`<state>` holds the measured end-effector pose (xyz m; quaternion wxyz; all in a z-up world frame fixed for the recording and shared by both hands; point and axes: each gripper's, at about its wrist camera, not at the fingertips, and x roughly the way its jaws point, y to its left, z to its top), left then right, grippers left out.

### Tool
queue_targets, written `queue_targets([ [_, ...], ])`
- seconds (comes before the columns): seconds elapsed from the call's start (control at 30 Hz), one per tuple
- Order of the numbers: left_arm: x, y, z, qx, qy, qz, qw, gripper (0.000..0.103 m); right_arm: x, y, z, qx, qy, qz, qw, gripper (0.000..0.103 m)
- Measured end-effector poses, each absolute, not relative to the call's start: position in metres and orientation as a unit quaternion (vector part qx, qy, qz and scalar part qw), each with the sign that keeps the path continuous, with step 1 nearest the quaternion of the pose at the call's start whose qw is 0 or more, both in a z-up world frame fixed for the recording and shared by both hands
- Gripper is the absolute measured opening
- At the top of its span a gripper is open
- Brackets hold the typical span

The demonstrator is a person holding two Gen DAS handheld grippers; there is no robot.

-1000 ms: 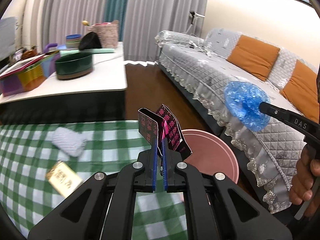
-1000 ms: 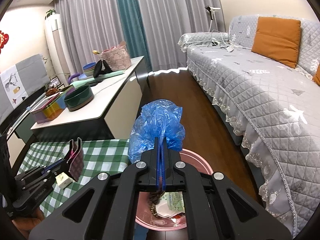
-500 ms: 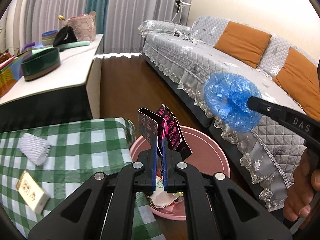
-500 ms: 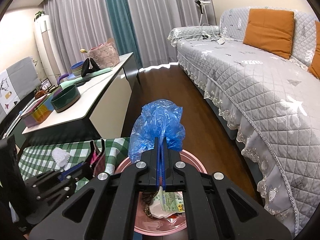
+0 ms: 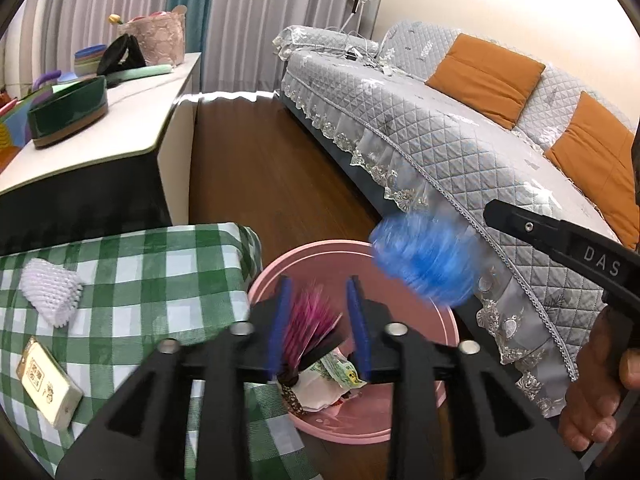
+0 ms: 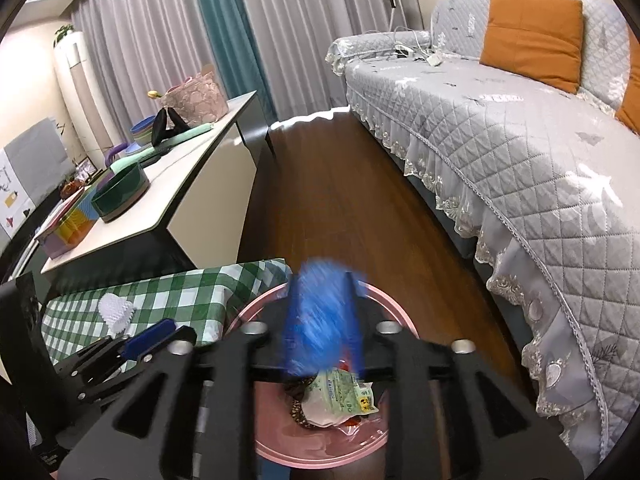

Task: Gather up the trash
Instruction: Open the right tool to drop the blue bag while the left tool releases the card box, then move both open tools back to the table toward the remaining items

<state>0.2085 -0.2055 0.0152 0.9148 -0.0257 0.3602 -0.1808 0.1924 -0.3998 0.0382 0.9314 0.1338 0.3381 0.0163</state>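
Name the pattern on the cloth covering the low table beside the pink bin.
Green and white checks on the tablecloth, clearest in the left wrist view.

black tool (image 5: 319, 322), blue pads (image 5: 277, 328), silver screws

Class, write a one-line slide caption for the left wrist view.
Left hand-held gripper opening, dropping a pink wrapper toward the pink bin.

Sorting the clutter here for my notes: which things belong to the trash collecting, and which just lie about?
Job: pink bin, blue bag, magenta wrapper, white wad, small box.
Lying about: green bowl, orange cushions, lace basket.
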Motion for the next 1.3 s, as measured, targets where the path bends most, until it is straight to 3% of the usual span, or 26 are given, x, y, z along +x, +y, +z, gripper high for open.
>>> queue_targets([
  [0.4,0.187,-0.161,0.035,-0.027,0.344,-0.157,0.925,0.029,0.186,-0.382,0.053,0.125,0.320,0.038,0.938,0.039],
  [0.87,0.161,-0.055,0.056,-0.028,0.321,-0.082,0.943,0.029,0.178,-0.353,0.061,0.110,0.313,0.064,0.941,0.039],
  [1.13,0.161,0.005,0.026,-0.057,0.340,-0.021,0.939,0.029,0.180,-0.328,0.055,0.101,0.319,0.080,0.939,0.039],
  [1.2,0.164,0.010,0.015,-0.063,0.350,-0.014,0.935,0.033,0.182,-0.320,0.053,0.094,0.320,0.087,0.939,0.039],
  [1.3,0.169,0.013,-0.003,-0.070,0.366,0.000,0.928,0.055,0.184,-0.307,0.050,0.081,0.321,0.094,0.939,0.039],
])
